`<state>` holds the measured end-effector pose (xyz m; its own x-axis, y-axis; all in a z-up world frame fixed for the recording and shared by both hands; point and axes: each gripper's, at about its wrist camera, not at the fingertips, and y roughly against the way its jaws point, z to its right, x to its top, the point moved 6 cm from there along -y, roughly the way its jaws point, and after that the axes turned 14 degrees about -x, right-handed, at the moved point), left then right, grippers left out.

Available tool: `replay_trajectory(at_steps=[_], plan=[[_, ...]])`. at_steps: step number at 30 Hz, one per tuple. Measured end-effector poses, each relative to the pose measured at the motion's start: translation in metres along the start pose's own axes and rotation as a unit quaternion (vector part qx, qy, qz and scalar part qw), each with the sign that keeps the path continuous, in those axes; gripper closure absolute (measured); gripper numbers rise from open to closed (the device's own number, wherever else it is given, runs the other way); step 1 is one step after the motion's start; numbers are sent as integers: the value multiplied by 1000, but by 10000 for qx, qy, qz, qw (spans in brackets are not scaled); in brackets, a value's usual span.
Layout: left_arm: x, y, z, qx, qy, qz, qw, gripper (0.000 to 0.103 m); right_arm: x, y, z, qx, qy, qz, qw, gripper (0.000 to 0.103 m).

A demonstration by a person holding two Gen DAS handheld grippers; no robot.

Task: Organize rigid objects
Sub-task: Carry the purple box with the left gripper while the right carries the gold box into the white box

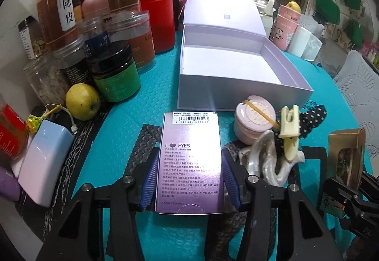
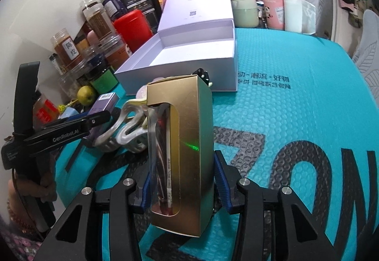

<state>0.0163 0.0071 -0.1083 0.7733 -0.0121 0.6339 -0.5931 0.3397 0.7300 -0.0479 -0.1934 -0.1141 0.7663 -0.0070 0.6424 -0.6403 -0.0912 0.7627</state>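
Left wrist view: the lavender gift box (image 1: 236, 76) sits open and bare inside, lid (image 1: 222, 7) folded back behind it. Just in front of that box, the left gripper (image 1: 188, 180) pinches a purple carton (image 1: 190, 161) between its blue pads, while the right gripper (image 2: 182, 187) clamps a gold window box (image 2: 189, 142) upright

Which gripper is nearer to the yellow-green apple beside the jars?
Left. The left gripper, shut on the purple box, has the apple just ahead to its left. The right gripper, holding the gold box, is farther away.
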Motion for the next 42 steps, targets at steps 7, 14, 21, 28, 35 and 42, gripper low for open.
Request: replay_trajectory(at_steps=[7, 14, 21, 28, 35, 42], plan=[[-5, 16, 11, -112, -54, 126, 9998, 53, -5, 11, -5, 69, 36, 80, 9999, 59], [-6, 32, 23, -184, -144, 272, 9994, 53, -7, 25, -8, 129, 80, 187, 9997, 59], [-2, 44, 35, -279, -236, 419, 9985, 53, -6, 36, -9, 179, 139, 243, 9994, 59], [10, 51, 48, -403, -381, 517, 9971, 53, 6, 45, -9, 241, 182, 298, 9991, 59], [22, 47, 54, -535, -429, 528, 9962, 53, 22, 47, -11, 388, 258, 301, 9985, 59], [39, 40, 59, -651, -496, 493, 9954, 53, 42, 46, -15, 513, 349, 316, 9976, 59]])
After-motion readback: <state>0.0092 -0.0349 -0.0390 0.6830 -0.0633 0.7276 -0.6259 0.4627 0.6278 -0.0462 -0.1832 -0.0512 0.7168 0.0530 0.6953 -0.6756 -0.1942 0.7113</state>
